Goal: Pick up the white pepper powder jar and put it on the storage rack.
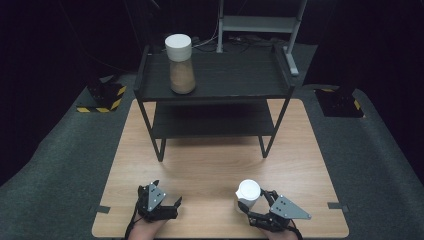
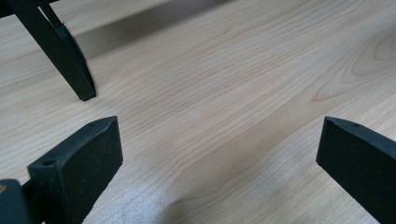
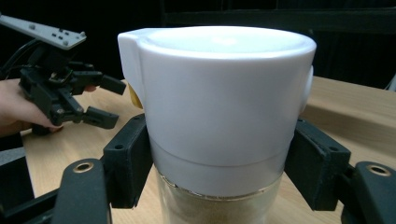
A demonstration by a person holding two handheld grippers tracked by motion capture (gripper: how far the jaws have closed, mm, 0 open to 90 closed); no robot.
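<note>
The jar (image 1: pixel 248 194) is clamped upright in the right tool (image 1: pixel 255 200), with the shelf (image 1: pixel 215 75) straight ahead. The left tool (image 1: pixel 172 202) is held apart, empty, on the surface (image 1: pixel 210 165).

Wooden table (image 1: pixel 210 170), black two-tier shelf rack (image 1: pixel 215 107) standing at far edge; white-lidded jar (image 1: pixel 180 62) on top tier, left end. Second white-lidded jar (image 1: pixel 248 194) near front edge, right.
</note>
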